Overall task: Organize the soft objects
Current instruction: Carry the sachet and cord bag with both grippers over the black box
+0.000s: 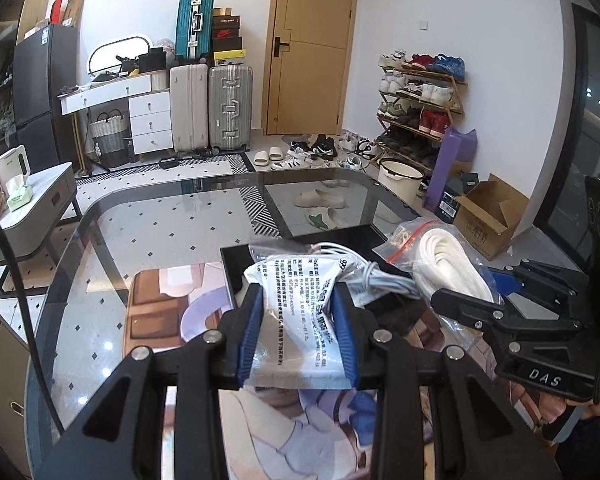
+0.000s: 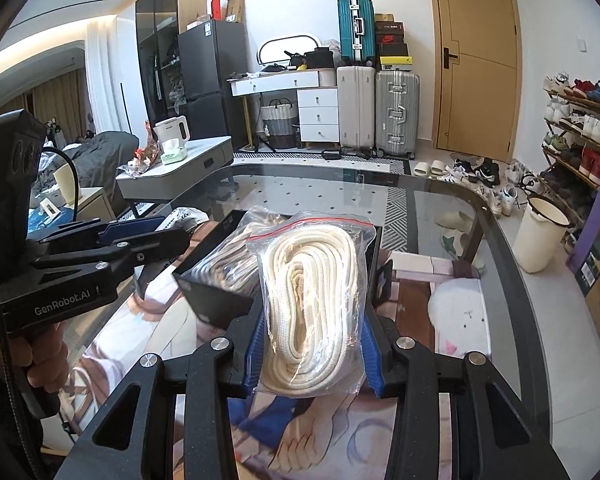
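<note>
Above the glass table (image 1: 148,240), the left gripper (image 1: 298,328) pinches a limp printed cable pouch (image 1: 296,312) mid-body; the right gripper (image 2: 314,340) clamps a slippery bagged rope coil (image 2: 312,300) likewise.

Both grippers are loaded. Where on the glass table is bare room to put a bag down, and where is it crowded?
Free: the clear glass between the black tray and the table's far curved edge, and the glass left of the printed mat. Crowded: the tray, which holds another bagged rope, and the gap between the left gripper and right gripper.
</note>
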Action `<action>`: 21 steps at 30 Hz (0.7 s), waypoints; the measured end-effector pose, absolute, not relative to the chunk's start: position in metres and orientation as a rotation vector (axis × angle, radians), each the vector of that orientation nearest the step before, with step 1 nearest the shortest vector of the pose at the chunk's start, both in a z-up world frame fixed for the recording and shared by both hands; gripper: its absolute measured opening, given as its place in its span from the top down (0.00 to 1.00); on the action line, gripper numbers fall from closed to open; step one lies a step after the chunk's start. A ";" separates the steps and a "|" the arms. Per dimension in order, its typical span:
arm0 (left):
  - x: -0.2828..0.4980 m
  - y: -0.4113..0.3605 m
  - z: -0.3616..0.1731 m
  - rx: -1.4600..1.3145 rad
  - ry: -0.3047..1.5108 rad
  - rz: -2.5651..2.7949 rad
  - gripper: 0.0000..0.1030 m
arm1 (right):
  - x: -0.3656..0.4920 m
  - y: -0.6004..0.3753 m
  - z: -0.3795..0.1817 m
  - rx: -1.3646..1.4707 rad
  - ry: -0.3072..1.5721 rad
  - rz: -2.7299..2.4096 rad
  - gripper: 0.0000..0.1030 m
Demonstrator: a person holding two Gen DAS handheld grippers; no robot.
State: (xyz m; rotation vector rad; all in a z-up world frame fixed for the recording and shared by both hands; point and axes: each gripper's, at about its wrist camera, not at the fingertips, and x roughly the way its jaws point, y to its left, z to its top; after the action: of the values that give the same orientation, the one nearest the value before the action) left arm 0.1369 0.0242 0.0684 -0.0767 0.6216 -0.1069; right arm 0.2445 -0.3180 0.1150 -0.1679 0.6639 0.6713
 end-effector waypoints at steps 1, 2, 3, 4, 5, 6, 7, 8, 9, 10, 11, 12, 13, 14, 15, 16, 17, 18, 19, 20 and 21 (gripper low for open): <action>0.142 0.026 0.068 -0.083 0.623 -0.104 0.68 | 0.247 -0.316 0.116 -0.170 0.664 0.671 0.60; 0.145 0.026 0.067 -0.088 0.625 -0.101 0.68 | 0.250 -0.314 0.117 -0.171 0.664 0.672 0.60; 0.149 0.027 0.067 -0.092 0.628 -0.099 0.68 | 0.254 -0.311 0.117 -0.174 0.666 0.672 0.60; 0.152 0.026 0.066 -0.096 0.628 -0.097 0.68 | 0.258 -0.309 0.117 -0.178 0.669 0.672 0.60; 0.155 0.026 0.065 -0.097 0.628 -0.095 0.68 | 0.262 -0.306 0.117 -0.181 0.674 0.671 0.60; 0.159 0.026 0.064 -0.099 0.629 -0.091 0.68 | 0.265 -0.304 0.115 -0.183 0.678 0.671 0.60; 0.162 0.025 0.063 -0.100 0.632 -0.090 0.68 | 0.269 -0.301 0.114 -0.188 0.684 0.670 0.60; 0.166 0.026 0.061 -0.103 0.636 -0.090 0.68 | 0.273 -0.297 0.112 -0.194 0.690 0.670 0.60; 0.170 0.026 0.059 -0.106 0.641 -0.088 0.68 | 0.276 -0.295 0.110 -0.196 0.693 0.671 0.60; 0.172 0.026 0.058 -0.106 0.643 -0.087 0.68 | 0.280 -0.292 0.108 -0.199 0.701 0.671 0.60; 0.176 0.025 0.056 -0.105 0.646 -0.085 0.68 | 0.284 -0.289 0.106 -0.202 0.708 0.669 0.60; 0.180 0.024 0.054 -0.104 0.651 -0.081 0.68 | 0.288 -0.284 0.103 -0.207 0.714 0.667 0.60; 0.184 0.024 0.052 -0.102 0.654 -0.077 0.68 | 0.291 -0.281 0.102 -0.210 0.718 0.667 0.60; 0.187 0.024 0.050 -0.100 0.658 -0.076 0.68 | 0.294 -0.279 0.100 -0.212 0.724 0.667 0.60; 0.190 0.023 0.048 -0.100 0.662 -0.074 0.68 | 0.297 -0.276 0.098 -0.217 0.729 0.669 0.60; 0.193 0.021 0.046 -0.098 0.667 -0.072 0.68 | 0.300 -0.273 0.096 -0.225 0.733 0.668 0.60; 0.196 0.020 0.044 -0.096 0.673 -0.070 0.68 | 0.302 -0.272 0.095 -0.235 0.733 0.666 0.60; 0.198 0.019 0.042 -0.095 0.676 -0.070 0.68 | 0.305 -0.269 0.093 -0.242 0.733 0.665 0.60; 0.201 0.018 0.039 -0.095 0.684 -0.073 0.68 | 0.307 -0.266 0.092 -0.247 0.738 0.666 0.60; 0.202 0.017 0.038 -0.093 0.688 -0.075 0.68 | 0.309 -0.264 0.091 -0.253 0.743 0.666 0.60; 0.204 0.015 0.036 -0.089 0.691 -0.077 0.68 | 0.310 -0.261 0.089 -0.258 0.745 0.666 0.60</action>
State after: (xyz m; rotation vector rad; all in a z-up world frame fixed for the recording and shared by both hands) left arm 0.2039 0.0153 0.0361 -0.0890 0.6914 -0.0775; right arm 0.3095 -0.2613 0.0894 -0.2581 0.7448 0.6658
